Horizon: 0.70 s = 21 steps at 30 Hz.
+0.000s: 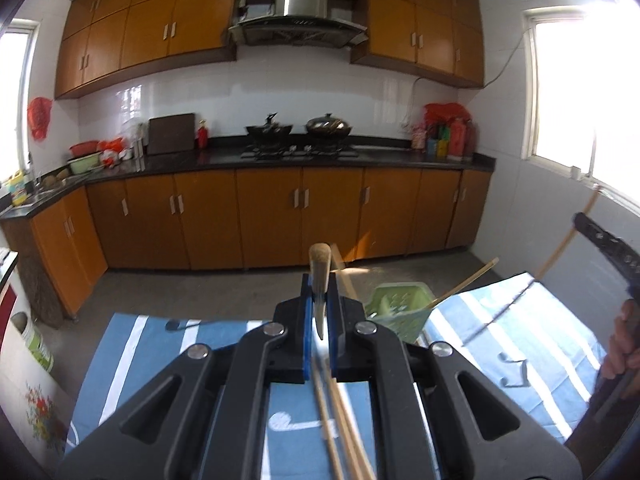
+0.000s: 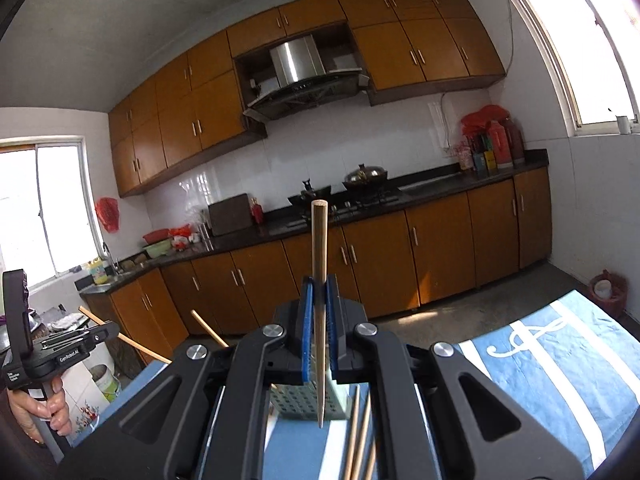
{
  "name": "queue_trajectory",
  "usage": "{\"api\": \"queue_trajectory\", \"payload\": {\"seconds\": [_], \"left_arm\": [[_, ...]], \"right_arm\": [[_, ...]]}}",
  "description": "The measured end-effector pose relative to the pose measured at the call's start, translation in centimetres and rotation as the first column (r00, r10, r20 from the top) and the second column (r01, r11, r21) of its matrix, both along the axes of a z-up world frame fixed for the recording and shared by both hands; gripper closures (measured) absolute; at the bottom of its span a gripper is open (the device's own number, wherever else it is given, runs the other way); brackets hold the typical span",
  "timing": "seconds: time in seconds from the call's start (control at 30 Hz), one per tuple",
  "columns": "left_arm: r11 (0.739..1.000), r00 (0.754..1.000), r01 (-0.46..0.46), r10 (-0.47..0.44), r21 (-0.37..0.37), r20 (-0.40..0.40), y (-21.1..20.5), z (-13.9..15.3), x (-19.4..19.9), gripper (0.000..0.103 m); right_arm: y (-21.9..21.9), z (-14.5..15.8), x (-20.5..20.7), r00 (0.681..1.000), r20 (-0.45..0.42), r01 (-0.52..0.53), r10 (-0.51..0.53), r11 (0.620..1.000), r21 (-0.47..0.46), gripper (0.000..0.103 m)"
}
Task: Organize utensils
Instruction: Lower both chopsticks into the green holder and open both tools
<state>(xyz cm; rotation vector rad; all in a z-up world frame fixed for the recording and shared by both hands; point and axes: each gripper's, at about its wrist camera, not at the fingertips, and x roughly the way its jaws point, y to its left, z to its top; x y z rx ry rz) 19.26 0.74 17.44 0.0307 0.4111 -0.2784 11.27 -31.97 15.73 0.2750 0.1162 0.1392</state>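
Above the desk (image 1: 132, 344), both tongs are clamping one chopstick each: left tongs (image 1: 319, 300), right tongs (image 2: 319, 300). Tips should be going down first into the green basket (image 1: 400, 300), without knocking it over.

One tapered wooden chopstick (image 1: 320, 280) stands nearly upright over the green perforated plastic utensil basket (image 1: 400, 306), another pale wooden chopstick (image 2: 319, 288) likewise. Loose wooden chopsticks (image 2: 360, 432) lie just beside that basket.
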Motion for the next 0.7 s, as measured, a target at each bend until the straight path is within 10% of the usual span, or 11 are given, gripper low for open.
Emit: {"api": "queue_trajectory", "payload": {"seconds": [0.3,0.7], "left_arm": [[0.998,0.997,0.069,-0.069,-0.004,0.044,-4.9,4.3,2.0,0.096],[0.996,0.990,0.081,-0.078,0.026,-0.116,-8.6,-2.6,9.3,0.096]], "right_arm": [[2.3,1.2,4.5,0.997,0.059,0.049,-0.049,0.999,-0.005,0.096],[3.6,-2.2,9.5,0.997,-0.031,0.074,-0.075,0.997,-0.035,0.096]]}}
